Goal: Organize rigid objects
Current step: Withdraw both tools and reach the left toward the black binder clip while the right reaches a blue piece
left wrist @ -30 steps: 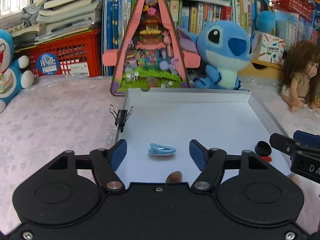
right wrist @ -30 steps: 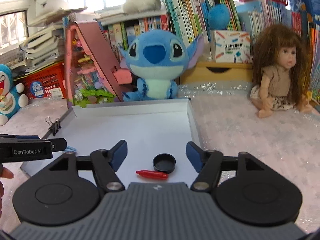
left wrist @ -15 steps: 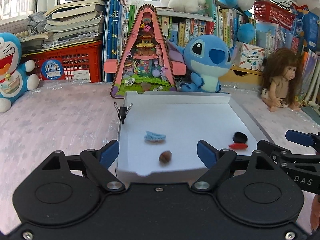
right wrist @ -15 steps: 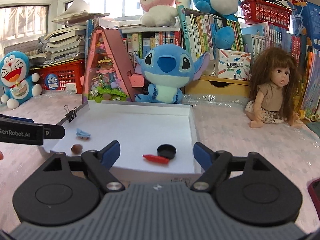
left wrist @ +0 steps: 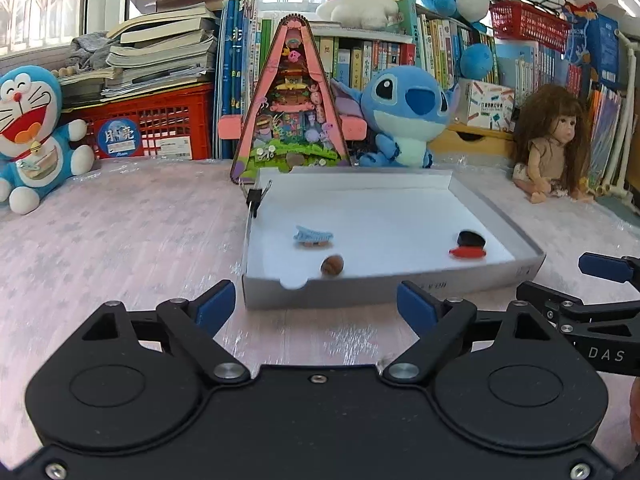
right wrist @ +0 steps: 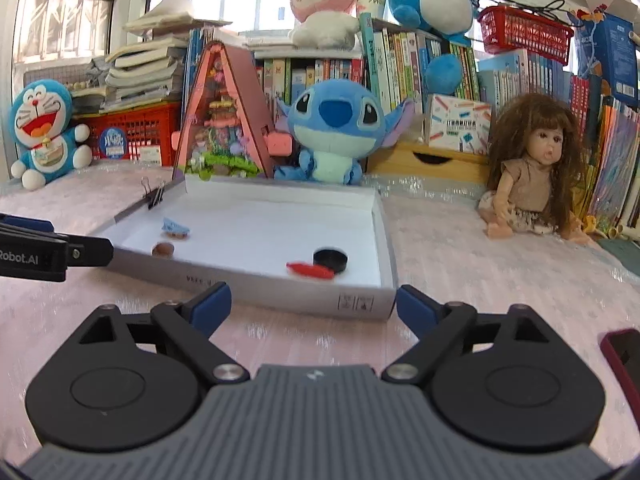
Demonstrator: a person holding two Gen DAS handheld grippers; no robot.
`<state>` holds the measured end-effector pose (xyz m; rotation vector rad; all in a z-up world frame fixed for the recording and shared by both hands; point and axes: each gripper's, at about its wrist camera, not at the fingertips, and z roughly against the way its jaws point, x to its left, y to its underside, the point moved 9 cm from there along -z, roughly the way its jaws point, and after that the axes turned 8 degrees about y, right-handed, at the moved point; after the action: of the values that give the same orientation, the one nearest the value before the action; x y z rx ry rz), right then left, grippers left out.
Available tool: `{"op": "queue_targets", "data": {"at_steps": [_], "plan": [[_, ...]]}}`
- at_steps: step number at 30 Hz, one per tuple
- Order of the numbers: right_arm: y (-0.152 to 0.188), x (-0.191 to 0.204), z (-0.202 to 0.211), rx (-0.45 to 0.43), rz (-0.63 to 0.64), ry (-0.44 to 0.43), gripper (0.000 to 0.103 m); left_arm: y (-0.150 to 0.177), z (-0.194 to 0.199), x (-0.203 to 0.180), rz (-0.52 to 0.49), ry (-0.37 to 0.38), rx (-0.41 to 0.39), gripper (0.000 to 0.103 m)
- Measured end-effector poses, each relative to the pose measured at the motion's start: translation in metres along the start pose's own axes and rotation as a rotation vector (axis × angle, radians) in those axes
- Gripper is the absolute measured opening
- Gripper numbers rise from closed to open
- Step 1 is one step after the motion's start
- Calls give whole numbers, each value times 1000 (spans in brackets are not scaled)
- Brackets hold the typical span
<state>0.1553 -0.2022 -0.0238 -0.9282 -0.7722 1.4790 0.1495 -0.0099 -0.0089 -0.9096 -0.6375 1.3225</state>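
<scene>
Both grippers withdrawn from tray (left wrist: pixel 528 258), fingers opening, empty; red piece (left wrist: pixel 467 252) lies crosswise, beside black cap (left wrist: pixel 471 237).

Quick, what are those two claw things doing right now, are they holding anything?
Left gripper: jaws opening, nothing between them.
Right gripper: jaws opening, nothing between them.

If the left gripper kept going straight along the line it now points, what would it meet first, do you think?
Most likely the near wall of the white cardboard tray, which stands directly ahead of the left gripper. Its jaws are opening with nothing between them. Beyond the wall lies the brown nut-like piece, though depth is hard to judge.
</scene>
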Motion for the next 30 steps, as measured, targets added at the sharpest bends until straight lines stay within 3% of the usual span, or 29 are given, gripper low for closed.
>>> {"op": "queue_targets", "data": {"at_steps": [9, 22, 30], "plan": [[25, 1, 9, 23, -1, 6, 95, 28, 4, -4, -23, 0, 23, 87], [39, 2, 35, -26, -3, 51, 95, 55, 23, -13, -86, 30, 32, 88], [49, -1, 49, -19, -2, 77, 95, 62, 26, -15, -86, 70, 47, 74]]}}
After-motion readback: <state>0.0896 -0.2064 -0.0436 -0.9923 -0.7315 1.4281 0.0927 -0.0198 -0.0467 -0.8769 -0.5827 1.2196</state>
